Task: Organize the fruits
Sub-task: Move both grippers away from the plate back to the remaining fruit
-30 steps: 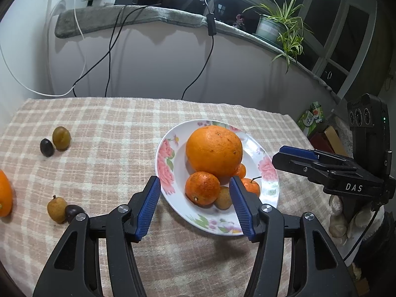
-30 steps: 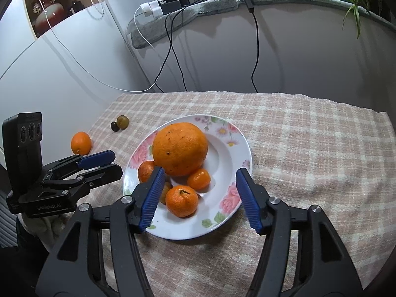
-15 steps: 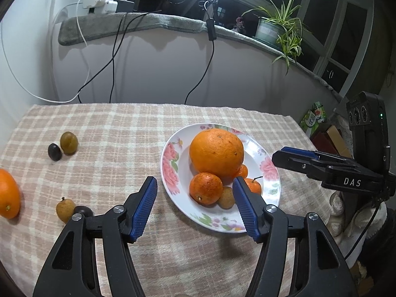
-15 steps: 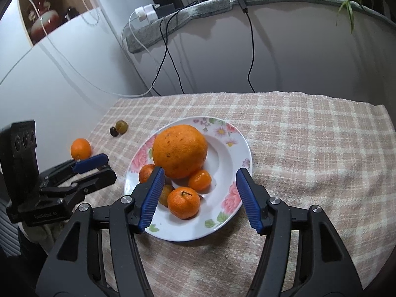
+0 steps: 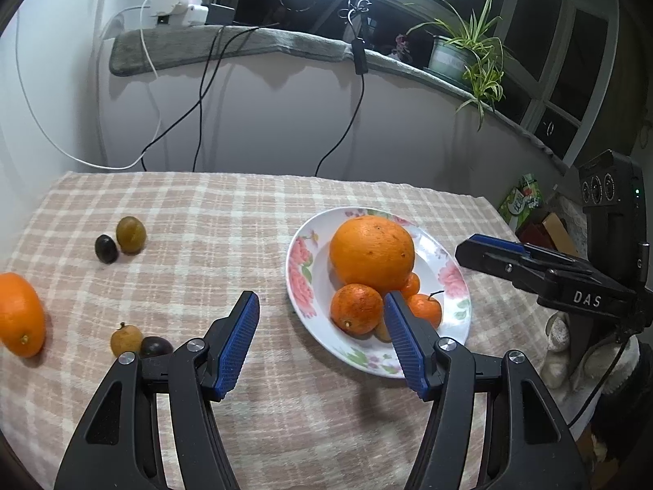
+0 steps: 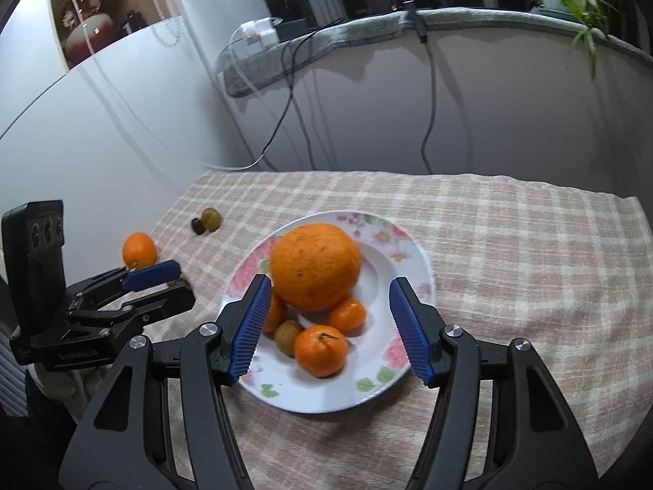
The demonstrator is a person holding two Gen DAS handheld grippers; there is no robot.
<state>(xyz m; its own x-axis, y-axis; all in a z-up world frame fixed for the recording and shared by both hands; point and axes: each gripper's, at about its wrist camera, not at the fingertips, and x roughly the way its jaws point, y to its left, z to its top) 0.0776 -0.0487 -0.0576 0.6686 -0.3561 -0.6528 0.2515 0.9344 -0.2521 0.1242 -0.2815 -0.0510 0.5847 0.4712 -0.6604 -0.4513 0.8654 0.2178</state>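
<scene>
Had just been opening the jaws of the left gripper (image 5: pixel 320 302) a little further, with nothing between the blue pads. Otherwise found little altered from a second ago: both grippers kept about where they were, angled down over the worktop (image 5: pixel 204 212), and no fruit shifted.

Judged that widening as readiness for a fresh pick rather than a release, as no fruit lay within the jaws. Hung above bare checked cloth just left of the flowered plate (image 5: pixel 294 269), with the right-hand pad overlapping the plate's near edge in the view but apparently touching nothing.

Found the right gripper (image 6: pixel 330 286) likewise empty, its jaws apart at a middling width and unchanged, poised over the plate without contact.

Counted on the plate a large orange (image 5: pixel 371 253) with small oranges (image 5: pixel 356 314) and one brownish small fruit crowded against its near side.

Left off the plate, well to its left: a loose orange (image 5: pixel 20 314) at the cloth's edge, a greenish fruit (image 5: pixel 130 234) touching a dark one (image 5: pixel 106 248) further back, and a tan fruit (image 5: pixel 125 339) beside another dark one (image 5: pixel 156 346) close to the left gripper. Reckoned the task roughly half done, with that nearest pair the likely next target.
</scene>
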